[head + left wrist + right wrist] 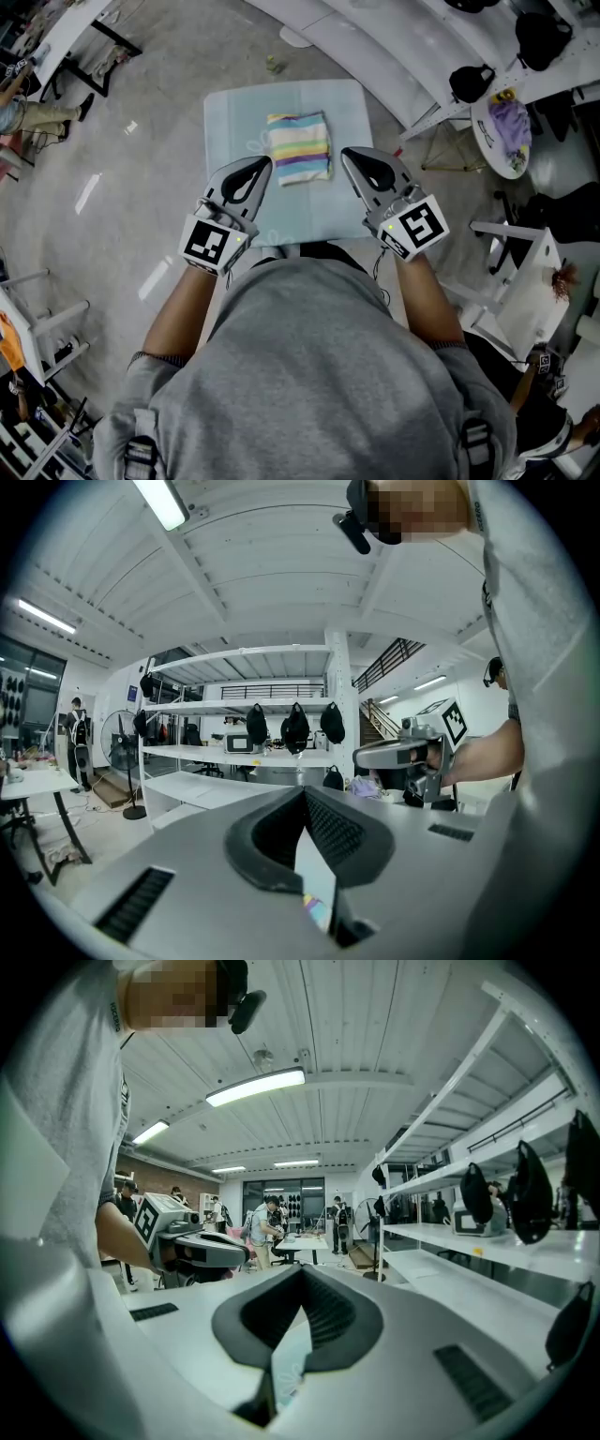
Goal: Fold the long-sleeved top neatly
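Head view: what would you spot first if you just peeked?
The striped top, folded into a small bundle, lies in the middle of the pale blue table. The left gripper and right gripper hover shut, one on each side of it, both empty.

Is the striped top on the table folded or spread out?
Folded: the striped top lies as a small compact rectangle on the pale table, no sleeves sticking out.

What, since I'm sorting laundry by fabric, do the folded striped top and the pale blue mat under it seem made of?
The striped top looks like soft, matte knit cloth: it lies folded with rounded edges. The pale blue mat looks like thin matte cloth or soft sheet, with faint fold lines; which, I cannot tell.
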